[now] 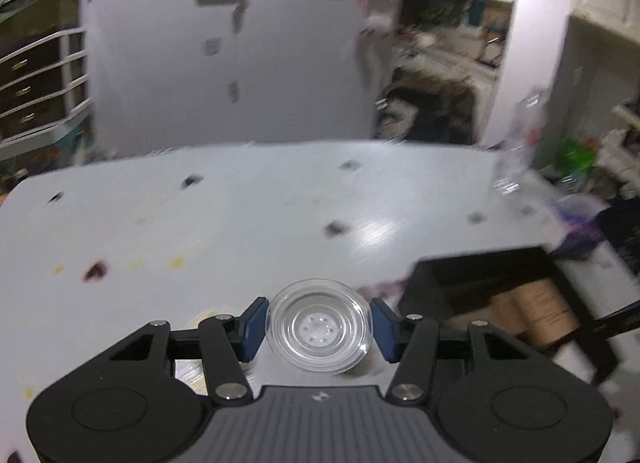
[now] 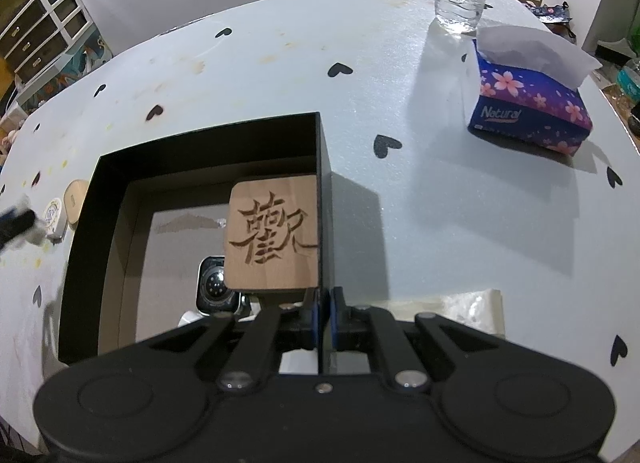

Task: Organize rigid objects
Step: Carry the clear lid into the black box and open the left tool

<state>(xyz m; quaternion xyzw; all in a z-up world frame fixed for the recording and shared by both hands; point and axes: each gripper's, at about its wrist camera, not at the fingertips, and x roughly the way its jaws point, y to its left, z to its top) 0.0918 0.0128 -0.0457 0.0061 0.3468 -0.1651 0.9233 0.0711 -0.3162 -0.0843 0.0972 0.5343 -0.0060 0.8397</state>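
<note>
2 items already sit in the black box (image 2: pixel 324 191) — a wooden block (image 2: pixel 272 235) carved with a character and a smartwatch (image 2: pixel 214 283) — while 2 small pieces, a round white one (image 2: pixel 54 215) and a wooden one (image 2: pixel 76 199), lie on the bench (image 2: pixel 400 103) just outside its left wall. Left gripper (image 1: pixel 318 323) has its jaws partly closed against a clear round dish (image 1: pixel 318 327), apparently gripped and near the box, not yet in it; right gripper (image 2: pixel 324 315) has its jaws pinched shut on the box's right wall.

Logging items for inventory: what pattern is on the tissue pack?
Pink cherry blossoms on dark blue-purple tissue pack; clearest in the right wrist view.
</note>
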